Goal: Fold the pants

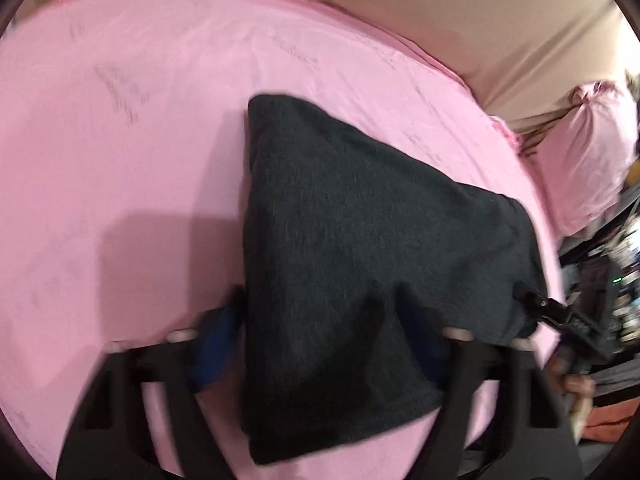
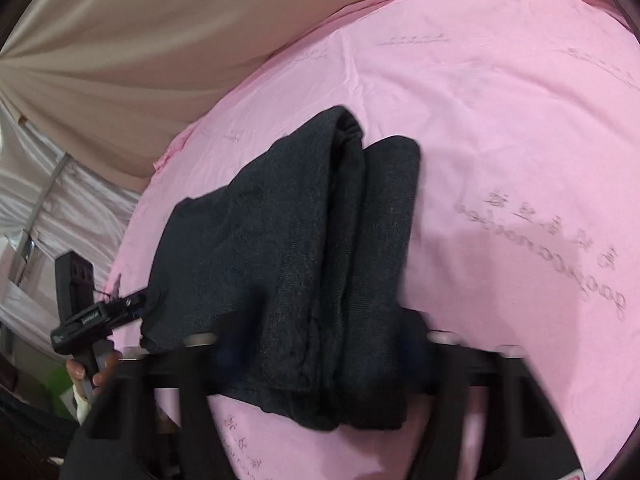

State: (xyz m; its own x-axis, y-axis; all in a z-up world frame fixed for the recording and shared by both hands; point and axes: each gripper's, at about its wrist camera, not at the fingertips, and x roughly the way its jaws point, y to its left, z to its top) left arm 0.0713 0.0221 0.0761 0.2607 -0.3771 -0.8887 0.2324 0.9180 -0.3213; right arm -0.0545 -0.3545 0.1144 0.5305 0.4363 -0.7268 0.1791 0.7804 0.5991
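The dark grey pants point(image 1: 360, 248) lie folded in a thick bundle on the pink sheet point(image 1: 120, 160). My left gripper point(image 1: 320, 344) has its blue-padded fingers point(image 1: 216, 344) on either side of the bundle's near end, closed on it. My right gripper shows at the bundle's right corner point(image 1: 536, 304) in the left wrist view. In the right wrist view the pants point(image 2: 304, 248) show stacked layers, and my right gripper point(image 2: 320, 352) grips their near end. My left gripper point(image 2: 132, 304) pinches the far left corner there.
The pink sheet point(image 2: 500, 120) covers a bed with printed lettering. A beige fabric wall point(image 1: 480, 20) rises behind it. A pink pillow point(image 1: 588, 152) and cluttered shelves point(image 1: 616, 288) stand at the right. White drapes point(image 2: 48, 200) hang at the left.
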